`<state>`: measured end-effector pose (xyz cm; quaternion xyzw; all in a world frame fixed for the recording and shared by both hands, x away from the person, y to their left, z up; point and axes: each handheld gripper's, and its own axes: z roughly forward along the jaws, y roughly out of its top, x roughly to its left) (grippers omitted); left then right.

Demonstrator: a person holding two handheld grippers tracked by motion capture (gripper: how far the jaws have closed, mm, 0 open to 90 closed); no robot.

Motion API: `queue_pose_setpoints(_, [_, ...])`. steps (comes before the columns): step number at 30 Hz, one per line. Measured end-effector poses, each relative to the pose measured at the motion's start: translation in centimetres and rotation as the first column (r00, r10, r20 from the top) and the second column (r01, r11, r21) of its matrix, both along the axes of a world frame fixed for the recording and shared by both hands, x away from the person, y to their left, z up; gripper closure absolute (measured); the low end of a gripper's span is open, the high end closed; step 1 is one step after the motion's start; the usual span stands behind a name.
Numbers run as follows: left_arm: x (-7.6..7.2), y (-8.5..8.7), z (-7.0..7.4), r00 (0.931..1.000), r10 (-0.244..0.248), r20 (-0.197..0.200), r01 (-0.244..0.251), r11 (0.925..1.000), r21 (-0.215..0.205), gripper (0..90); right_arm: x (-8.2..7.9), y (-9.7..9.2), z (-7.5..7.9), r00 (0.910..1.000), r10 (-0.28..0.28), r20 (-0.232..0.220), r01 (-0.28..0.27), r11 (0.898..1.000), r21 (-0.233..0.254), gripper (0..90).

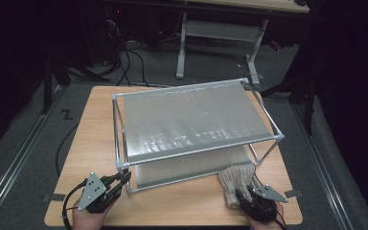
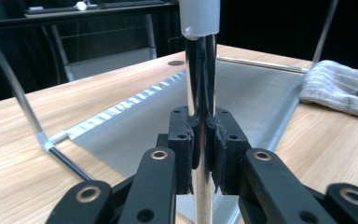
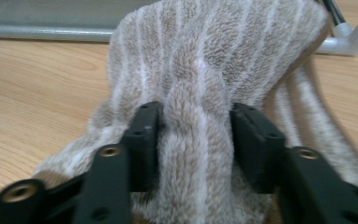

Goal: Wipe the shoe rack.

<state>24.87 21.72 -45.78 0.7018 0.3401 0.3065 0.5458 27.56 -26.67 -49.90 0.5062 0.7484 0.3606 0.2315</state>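
Striped towel (image 1: 236, 182) partly on rack's lower shelf (image 1: 172, 172)

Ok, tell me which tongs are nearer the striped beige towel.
Right. The right tongs straddle a fold of the striped beige towel at the table's near right edge. The left tongs are clamped on the rack's chrome corner post, across the table from it.

The wooden table (image 1: 96, 129) carries a metal rack (image 1: 124, 165) with two grey fabric shelves, standing on its thin legs across the middle. A striped beige towel (image 1: 235, 184) lies on the tabletop at the rack's near right corner, one end reaching onto the lower shelf (image 1: 172, 173). Tape marks (image 1: 52, 197) sit at the near edges.
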Motion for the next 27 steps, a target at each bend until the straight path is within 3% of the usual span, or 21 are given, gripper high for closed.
queue_pose_setpoints(3, [-0.1, 0.9, -0.1, 0.9998, 0.017, 0.006, -0.017, 0.9998, 0.007, 79.6, 0.1, 0.4, -0.1, 1.0000, 0.002, -0.005, -0.002, 1.000, -0.009, 50.0])
queue_pose_setpoints(7, [-0.1, 1.9, -0.3, 0.9987, 0.049, 0.014, -0.049, 0.9988, 0.003, 79.5, 0.1, 0.6, -0.1, 0.9991, 0.042, -0.002, -0.042, 0.999, -0.030, 71.1])
queue_pose_setpoints(9, [-0.1, 2.3, -0.4, 0.9973, 0.070, 0.021, -0.070, 0.9975, 0.000, 79.5, 0.1, 0.7, 0.2, 0.9985, 0.054, -0.005, -0.054, 0.998, -0.037, 75.2])
queue_pose_setpoints(11, [-0.1, 2.6, -0.5, 0.9961, 0.085, 0.024, -0.085, 0.9964, -0.003, 79.4, 0.0, 0.7, 0.6, 0.9980, 0.063, -0.001, -0.063, 0.998, -0.007, 76.2])
queue_pose_setpoints(15, [0.0, 3.1, -0.6, 0.9950, 0.094, 0.032, -0.094, 0.9955, -0.002, 79.4, -0.3, 1.0, 2.5, 0.9940, 0.064, 0.088, -0.065, 0.998, 0.007, 76.3])
queue_pose_setpoints(19, [0.1, 3.4, -0.7, 0.9949, 0.092, 0.039, -0.092, 0.9957, -0.001, 79.3, 0.4, 0.5, 4.8, 0.9851, 0.026, 0.170, -0.030, 0.999, 0.021, 76.1])
queue_pose_setpoints(24, [0.1, 3.5, -0.7, 0.9938, 0.100, 0.049, -0.101, 0.9948, 0.012, 79.1, 1.2, -0.4, 7.4, 0.9705, -0.011, 0.241, -0.002, 0.999, 0.053, 75.8])
queue_pose_setpoints(27, [0.1, 3.5, -0.7, 0.9935, 0.103, 0.050, -0.103, 0.9946, 0.014, 79.0, 1.8, -0.6, 8.8, 0.9654, -0.010, 0.260, 0.001, 0.999, 0.034, 75.7])
